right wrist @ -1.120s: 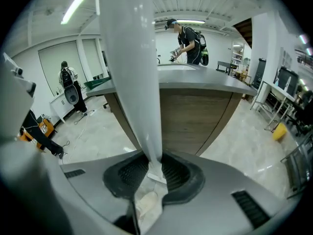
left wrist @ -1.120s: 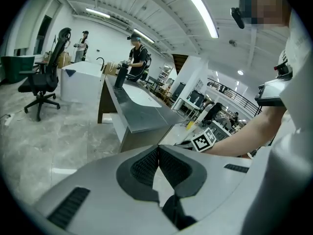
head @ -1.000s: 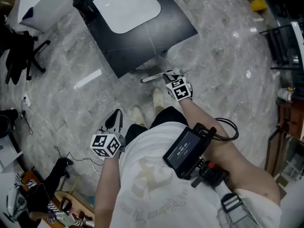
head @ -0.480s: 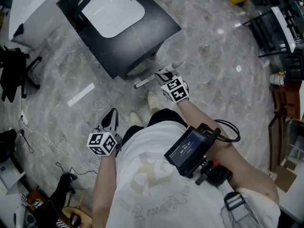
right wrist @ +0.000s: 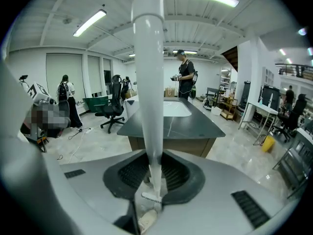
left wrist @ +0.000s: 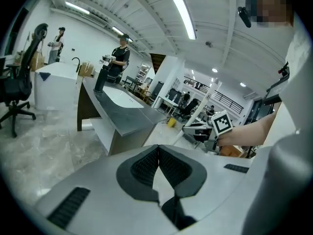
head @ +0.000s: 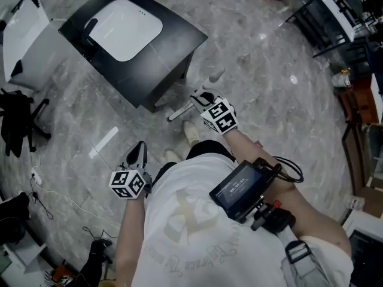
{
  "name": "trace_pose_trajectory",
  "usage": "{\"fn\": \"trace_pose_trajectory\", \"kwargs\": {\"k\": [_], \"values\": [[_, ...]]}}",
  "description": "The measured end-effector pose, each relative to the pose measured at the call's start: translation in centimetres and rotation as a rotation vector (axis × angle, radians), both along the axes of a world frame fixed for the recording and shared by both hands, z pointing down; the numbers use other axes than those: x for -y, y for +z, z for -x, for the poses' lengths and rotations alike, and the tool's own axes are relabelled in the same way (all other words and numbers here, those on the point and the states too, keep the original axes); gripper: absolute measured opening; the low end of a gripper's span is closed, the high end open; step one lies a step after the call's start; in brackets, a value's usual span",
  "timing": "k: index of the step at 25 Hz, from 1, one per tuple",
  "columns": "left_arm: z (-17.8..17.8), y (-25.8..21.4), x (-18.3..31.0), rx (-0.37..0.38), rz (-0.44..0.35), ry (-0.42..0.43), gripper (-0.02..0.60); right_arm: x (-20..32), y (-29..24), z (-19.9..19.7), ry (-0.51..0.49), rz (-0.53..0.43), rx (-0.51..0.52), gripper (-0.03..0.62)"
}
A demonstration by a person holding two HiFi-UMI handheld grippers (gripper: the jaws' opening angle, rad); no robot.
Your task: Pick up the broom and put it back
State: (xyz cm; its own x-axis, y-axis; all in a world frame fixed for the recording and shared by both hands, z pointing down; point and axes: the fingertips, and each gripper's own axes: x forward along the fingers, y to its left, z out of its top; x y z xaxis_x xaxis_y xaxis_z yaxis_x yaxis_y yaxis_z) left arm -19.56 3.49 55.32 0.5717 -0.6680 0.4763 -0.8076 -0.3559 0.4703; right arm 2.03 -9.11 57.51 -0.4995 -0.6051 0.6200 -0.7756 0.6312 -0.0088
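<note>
The broom's white handle [right wrist: 148, 82] runs upright between the jaws of my right gripper [right wrist: 152, 173], which is shut on it. Its small white lower end [right wrist: 150, 197] shows far below, above a shoe. In the head view the handle [head: 179, 111] slants across the floor beside the black table, and the right gripper [head: 202, 97] clamps it mid-length, with a thicker stretch [head: 215, 76] past the jaws. My left gripper [head: 139, 148] hangs by the person's left side, pads together and empty. From the left gripper [left wrist: 157, 155] view, the right gripper [left wrist: 203, 131] and the handle [left wrist: 230, 58] stand off to the right.
A black table with a white inset [head: 173, 37] stands just ahead, a white table [head: 27, 40] and a black office chair [head: 18, 121] to the left. Metal racks [head: 335, 17] line the right. Cables [head: 54, 196] lie on the floor. Other people stand behind the table [right wrist: 186, 80].
The right gripper has risen with the broom handle still clamped in it. The left gripper has stayed at the person's side. The head view has shifted, so the table sits further left.
</note>
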Motion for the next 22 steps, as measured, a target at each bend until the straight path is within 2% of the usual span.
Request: {"fn": "trace_pose_trajectory", "kwargs": {"k": [22], "values": [[-3.0,-3.1,-0.5,0.017,-0.095,0.206,0.012,-6.0,-10.7,0.3,0.018,-0.158,0.113,0.095]]}}
